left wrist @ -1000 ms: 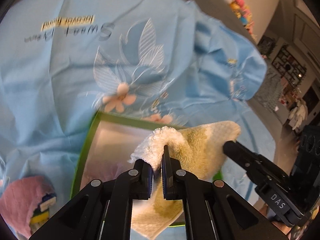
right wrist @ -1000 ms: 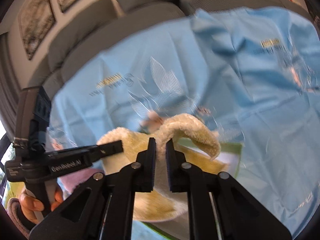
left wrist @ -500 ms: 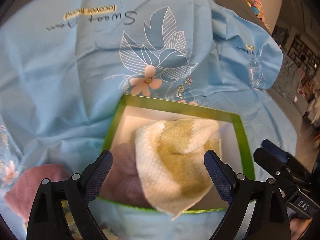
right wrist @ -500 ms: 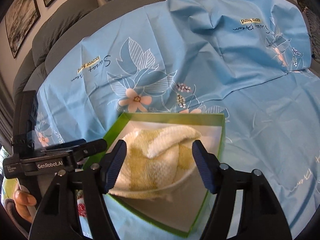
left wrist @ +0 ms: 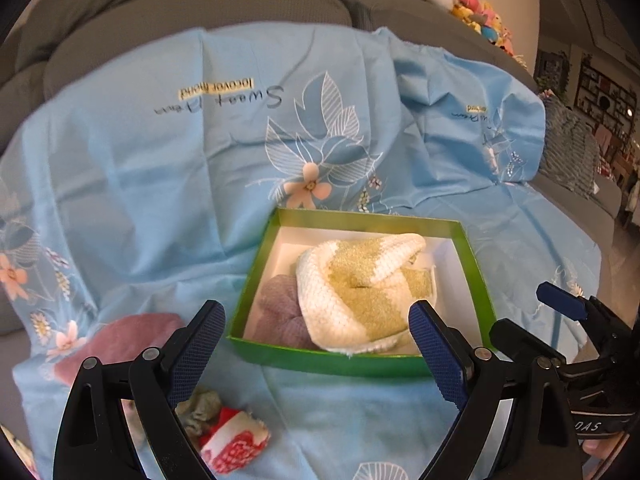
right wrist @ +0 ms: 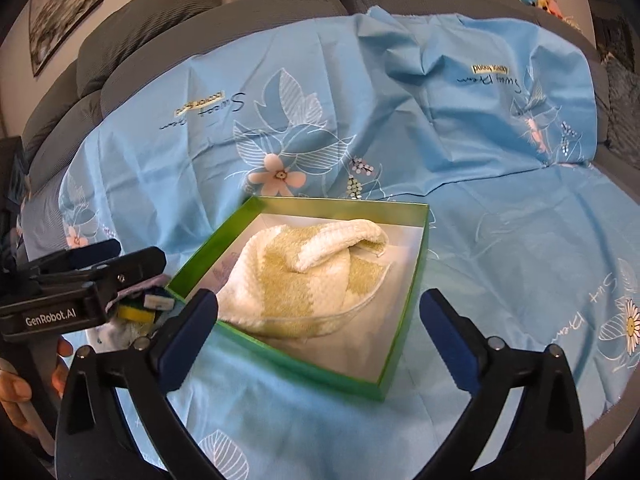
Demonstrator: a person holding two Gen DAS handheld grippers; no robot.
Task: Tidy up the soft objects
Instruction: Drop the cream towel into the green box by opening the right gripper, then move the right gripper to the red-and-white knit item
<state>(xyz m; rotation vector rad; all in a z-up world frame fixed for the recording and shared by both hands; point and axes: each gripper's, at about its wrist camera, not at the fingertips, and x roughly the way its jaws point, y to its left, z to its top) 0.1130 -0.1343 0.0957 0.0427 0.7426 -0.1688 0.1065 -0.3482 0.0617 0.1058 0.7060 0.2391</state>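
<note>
A yellow-and-white towel [left wrist: 360,284] [right wrist: 304,276] lies crumpled in the green box [left wrist: 360,364] [right wrist: 320,372], partly over a purple cloth [left wrist: 280,308]. My left gripper [left wrist: 316,312] hangs open just before the box's near wall, with nothing between its fingers. My right gripper [right wrist: 318,298] is back from the box's near corner; its jaws are opening and hold nothing. Left of the box a pink cloth [left wrist: 120,340], a grey-green rag [left wrist: 200,408] and a red-and-white cloth [left wrist: 232,444] lie on the sheet.
A light blue flowered sheet [left wrist: 140,184] [right wrist: 500,220] covers a grey sofa [left wrist: 192,12]. Plush toys [left wrist: 480,12] sit on the sofa back at the upper right. A person's hand [right wrist: 16,392] holds the left gripper's handle. Small yellow and white items [right wrist: 136,314] lie beside the box.
Both grippers let go of the yellow-and-white towel, which dropped into the green box. Both opened wide and drew back from the box, so more of the sheet and sofa shows.
</note>
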